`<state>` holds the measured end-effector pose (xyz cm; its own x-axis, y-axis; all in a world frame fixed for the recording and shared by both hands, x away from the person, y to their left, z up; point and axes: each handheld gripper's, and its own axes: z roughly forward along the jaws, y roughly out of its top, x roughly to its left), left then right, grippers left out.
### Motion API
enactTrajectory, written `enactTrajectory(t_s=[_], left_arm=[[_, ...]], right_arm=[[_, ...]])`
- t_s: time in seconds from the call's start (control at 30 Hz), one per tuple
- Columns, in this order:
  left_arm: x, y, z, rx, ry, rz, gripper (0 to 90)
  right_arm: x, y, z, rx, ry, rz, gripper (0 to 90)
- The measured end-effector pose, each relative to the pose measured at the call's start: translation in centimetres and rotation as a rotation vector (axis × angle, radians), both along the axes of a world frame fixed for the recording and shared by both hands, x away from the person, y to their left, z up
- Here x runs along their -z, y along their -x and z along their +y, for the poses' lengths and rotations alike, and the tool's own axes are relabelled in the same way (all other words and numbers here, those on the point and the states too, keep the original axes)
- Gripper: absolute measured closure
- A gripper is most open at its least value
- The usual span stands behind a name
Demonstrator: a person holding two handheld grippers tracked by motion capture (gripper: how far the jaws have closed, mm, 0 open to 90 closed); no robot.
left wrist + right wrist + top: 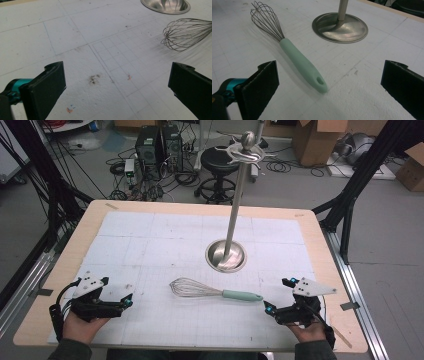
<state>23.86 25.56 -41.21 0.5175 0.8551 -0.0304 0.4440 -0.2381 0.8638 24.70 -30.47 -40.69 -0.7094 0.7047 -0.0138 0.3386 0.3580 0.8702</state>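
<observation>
- While my left gripper [129, 301] rests near the front left corner of the pale wooden table [60, 270] with its jaws spread wide and nothing between them, it sits well apart from the wire balloon whisk with the mint-green handle [215, 291]; if I reach across with it, I judge the springy steel wires [186, 33] would flex and slide out of flat pads.
- Because the whisk lies flat on the white gridded mat [150, 240] near the middle of the front edge, wires to the left and handle to the right, a pinch from above could roll the round handle [303, 65] away.
- Since the tall steel stand with the round dished base [226, 255] rises just behind the whisk, a lifted whisk swung carelessly could knock its pole [236, 200] and tip it, as I see it.
- If the whisk is meant for the hooks at the stand's top [246, 151], the small hole in the handle end [320, 80] looks easy to miss.
- As my right gripper [269, 308] waits near the front right corner, jaws equally wide and empty, the handle end lies just ahead of it; closing too near that tip could let the heavier wire end droop.
</observation>
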Motion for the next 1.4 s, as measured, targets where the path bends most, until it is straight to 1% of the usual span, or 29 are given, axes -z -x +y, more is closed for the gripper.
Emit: enactTrajectory(t_s=[0.5,0.77,1.4], left_arm=[[-0.03,-0.04,-0.06,0.003,0.001,0.0,1.7],[-0.02,0.17,0.05,0.003,0.0,0.0,1.7],[0.02,0.18,-0.04,0.008,0.0,-0.001,1.7]], right_arm=[[0.09,-0.06,0.1,-0.004,0.002,0.005,0.6],[0.1,-0.12,0.17,-0.005,0.004,-0.003,0.6],[0.29,-0.35,0.58,-0.024,0.014,0.002,0.6]])
